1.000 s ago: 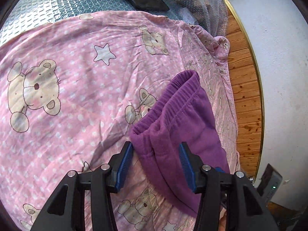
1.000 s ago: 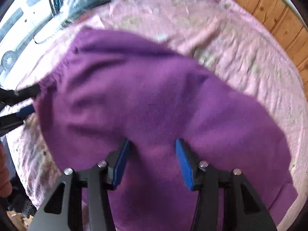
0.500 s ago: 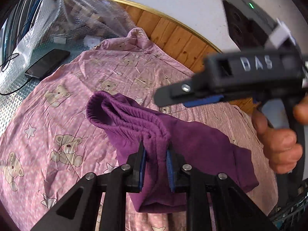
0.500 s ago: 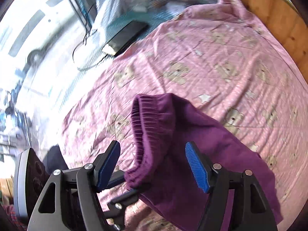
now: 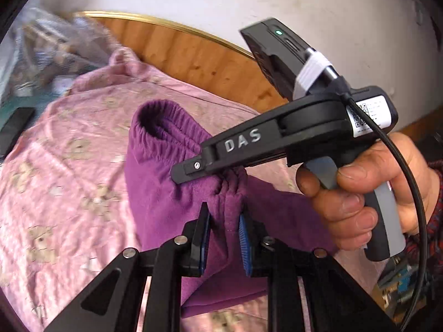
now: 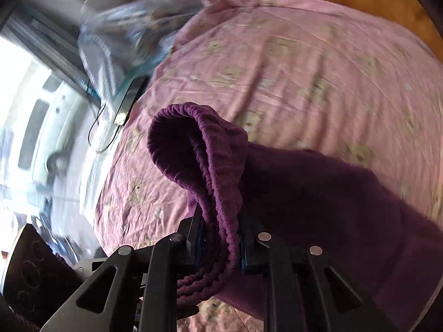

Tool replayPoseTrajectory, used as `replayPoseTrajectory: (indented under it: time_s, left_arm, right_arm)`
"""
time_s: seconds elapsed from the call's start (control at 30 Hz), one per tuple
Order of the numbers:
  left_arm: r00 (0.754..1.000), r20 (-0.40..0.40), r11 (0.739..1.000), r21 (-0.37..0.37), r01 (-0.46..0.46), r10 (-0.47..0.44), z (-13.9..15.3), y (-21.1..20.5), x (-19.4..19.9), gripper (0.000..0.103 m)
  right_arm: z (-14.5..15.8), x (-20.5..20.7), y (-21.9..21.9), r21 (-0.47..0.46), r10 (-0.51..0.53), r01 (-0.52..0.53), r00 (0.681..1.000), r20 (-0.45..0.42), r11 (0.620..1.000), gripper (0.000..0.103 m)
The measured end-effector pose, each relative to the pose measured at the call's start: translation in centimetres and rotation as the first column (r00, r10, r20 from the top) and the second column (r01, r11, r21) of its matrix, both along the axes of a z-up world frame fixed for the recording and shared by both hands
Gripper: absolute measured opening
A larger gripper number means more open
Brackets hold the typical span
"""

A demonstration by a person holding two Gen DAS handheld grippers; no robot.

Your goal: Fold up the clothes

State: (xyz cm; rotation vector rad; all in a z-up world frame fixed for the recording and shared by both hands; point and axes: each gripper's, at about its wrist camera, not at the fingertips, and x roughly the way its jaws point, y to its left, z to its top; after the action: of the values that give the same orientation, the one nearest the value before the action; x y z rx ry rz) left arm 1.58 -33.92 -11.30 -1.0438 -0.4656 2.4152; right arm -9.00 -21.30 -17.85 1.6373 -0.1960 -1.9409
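Our left gripper (image 5: 224, 238) and right gripper (image 6: 221, 244) both clamp the purple fleece garment (image 5: 166, 188) over the pink bear-print bedsheet (image 5: 69, 166), beside a wooden floor (image 5: 193, 61).

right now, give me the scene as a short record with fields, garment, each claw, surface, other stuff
garment: purple garment, elastic waistband bunched and lifted, the rest trailing on the sheet
left claw: shut on the purple garment just below the waistband
right claw: shut on the gathered waistband
surface: pink bear-print sheet, wrinkled
hand: grips the right claw's handle
other: black phone at the sheet's far edge; clear plastic bag, blurred
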Motion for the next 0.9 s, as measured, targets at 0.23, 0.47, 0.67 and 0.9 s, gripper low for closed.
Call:
replayPoseTrajectory:
  time_s: [0.23,0.47,0.67,0.9]
  left_arm:
    - [0.925,0.27,0.962,0.016,0.272,-0.266,-6.7,8.2,-1.6,0.029]
    - [0.941,0.23,0.969,0.076,0.236,-0.247,-3.4,3.7,-1.4,0.029]
    - [0.963,0.26,0.994,0.096,0.047,-0.07,-5.8,0.0,-8.6,0.035]
    - [0.932,0.346,0.991,-0.038,0.125,-0.104,-10.1,1.7,-15.4,0.035]
  right_arm:
    - [-10.5,1.6,12.3,-0.151,-0.318,0.349,0.927,0.198,0.925,0.024]
    - [-6.6,2.9,13.7,-0.153,-0.318,0.323,0.946,0.062,0.934,0.018]
    - [-7.3,3.0,15.3,-0.048,-0.343,0.346,0.938,0.047,0.937,0.033]
    - [-3.6,3.5,14.2,0.085,-0.32,0.337,0.933,-0.166,0.938,0.03]
